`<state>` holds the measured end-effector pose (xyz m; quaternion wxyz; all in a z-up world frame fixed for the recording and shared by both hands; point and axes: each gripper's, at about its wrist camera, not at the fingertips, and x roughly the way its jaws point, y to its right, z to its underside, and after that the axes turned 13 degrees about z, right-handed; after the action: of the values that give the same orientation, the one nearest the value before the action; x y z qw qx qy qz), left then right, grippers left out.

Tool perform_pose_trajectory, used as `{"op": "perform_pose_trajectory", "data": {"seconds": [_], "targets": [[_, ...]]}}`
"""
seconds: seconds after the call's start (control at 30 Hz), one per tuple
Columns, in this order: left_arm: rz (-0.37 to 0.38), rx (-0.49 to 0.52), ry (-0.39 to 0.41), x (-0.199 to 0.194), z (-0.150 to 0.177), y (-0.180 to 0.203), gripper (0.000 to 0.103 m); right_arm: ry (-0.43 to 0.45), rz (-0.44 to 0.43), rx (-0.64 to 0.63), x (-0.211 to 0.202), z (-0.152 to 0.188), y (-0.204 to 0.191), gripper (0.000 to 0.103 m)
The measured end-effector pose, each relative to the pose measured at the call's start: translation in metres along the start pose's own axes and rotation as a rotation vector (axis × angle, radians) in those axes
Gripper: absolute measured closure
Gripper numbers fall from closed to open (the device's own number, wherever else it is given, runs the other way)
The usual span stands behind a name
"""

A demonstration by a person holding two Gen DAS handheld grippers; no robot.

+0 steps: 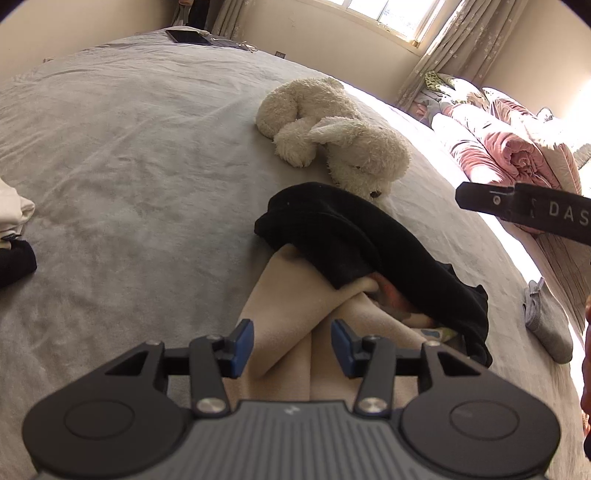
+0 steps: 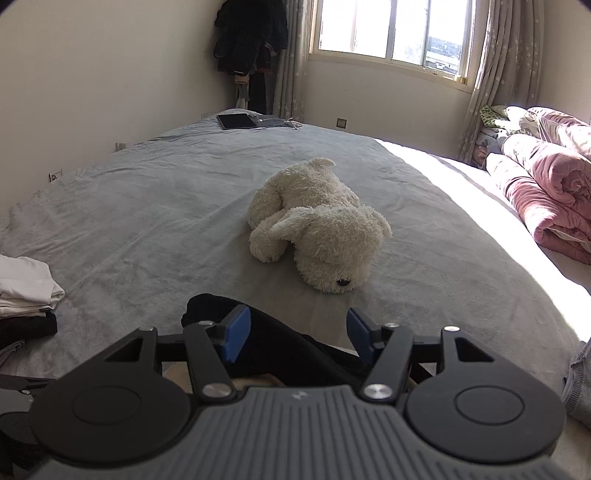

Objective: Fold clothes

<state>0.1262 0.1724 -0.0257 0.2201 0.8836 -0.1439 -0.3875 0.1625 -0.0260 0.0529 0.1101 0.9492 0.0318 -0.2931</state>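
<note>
Both grippers, left gripper and right gripper, hang released over beige cloth and black garment, likely awaiting folding.

Left wrist view: close above the beige garment, angled steeply down, plush dog beyond it. Right wrist view: lower tilt, looking across the bed past the plush dog toward the window. Shared: plush dog, bed, window, pink quilt.
</note>
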Motion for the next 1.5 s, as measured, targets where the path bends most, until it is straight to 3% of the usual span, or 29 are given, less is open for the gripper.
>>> {"op": "perform_pose_trajectory", "data": {"seconds": [0.4, 0.83, 0.93, 1.03, 1.07, 1.17, 1.4, 1.5], "targets": [[-0.011, 0.068, -0.065, -0.007, 0.022, 0.011, 0.056, -0.186, 0.006, 0.222, -0.005, 0.067, 0.053, 0.041], [0.044, -0.004, -0.136, -0.009, 0.053, 0.006, 0.061, -0.316, -0.089, 0.444, 0.002, 0.124, 0.062, 0.045], [0.036, -0.002, -0.157, -0.004, 0.059, 0.006, 0.073, -0.327, -0.147, 0.511, 0.01, 0.139, 0.058, 0.053], [0.011, 0.014, -0.164, -0.001, 0.063, 0.008, 0.083, -0.349, -0.218, 0.593, 0.018, 0.154, 0.053, 0.077], [0.012, 0.015, -0.161, -0.001, 0.063, 0.008, 0.085, -0.343, -0.228, 0.601, 0.018, 0.157, 0.052, 0.085], [0.024, 0.01, -0.148, -0.001, 0.061, 0.007, 0.097, -0.306, -0.216, 0.596, 0.014, 0.159, 0.054, 0.091], [0.091, 0.0, -0.037, -0.025, 0.053, 0.014, 0.098, -0.176, -0.1, 0.577, -0.011, 0.147, 0.086, 0.093], [0.038, 0.047, 0.037, -0.041, 0.047, 0.019, 0.098, -0.145, -0.053, 0.579, -0.016, 0.14, 0.101, 0.093]]}}
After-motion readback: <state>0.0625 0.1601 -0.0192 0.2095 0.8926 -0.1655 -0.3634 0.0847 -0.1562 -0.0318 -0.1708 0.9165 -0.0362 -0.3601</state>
